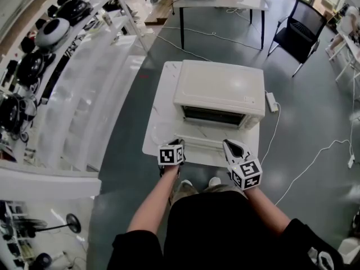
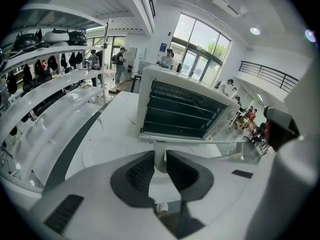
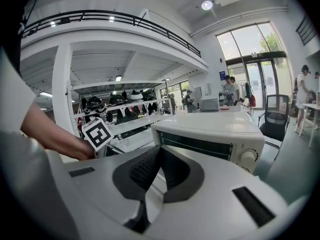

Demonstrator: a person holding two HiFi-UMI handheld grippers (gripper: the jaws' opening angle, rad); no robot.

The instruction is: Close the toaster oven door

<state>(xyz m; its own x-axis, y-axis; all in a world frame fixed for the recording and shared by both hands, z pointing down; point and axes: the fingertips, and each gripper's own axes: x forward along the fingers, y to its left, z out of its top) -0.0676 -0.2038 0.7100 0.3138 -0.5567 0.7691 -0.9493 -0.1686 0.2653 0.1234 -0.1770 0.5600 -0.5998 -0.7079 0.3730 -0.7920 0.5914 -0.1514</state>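
Lower centre: my left hand-held gripper (image 2: 160, 157) grasps the handle (image 2: 200, 142) of the open toaster oven door (image 1: 197, 143); my right hand-held gripper (image 3: 159, 151) is clenched, empty.

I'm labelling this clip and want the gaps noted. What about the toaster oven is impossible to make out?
- Oven cavity floor: head view, the top of the toaster oven covers it.
- Knob markings: right gripper view, too small.
- Face of the open door: left gripper view, the left gripper clamping the door handle blocks it.
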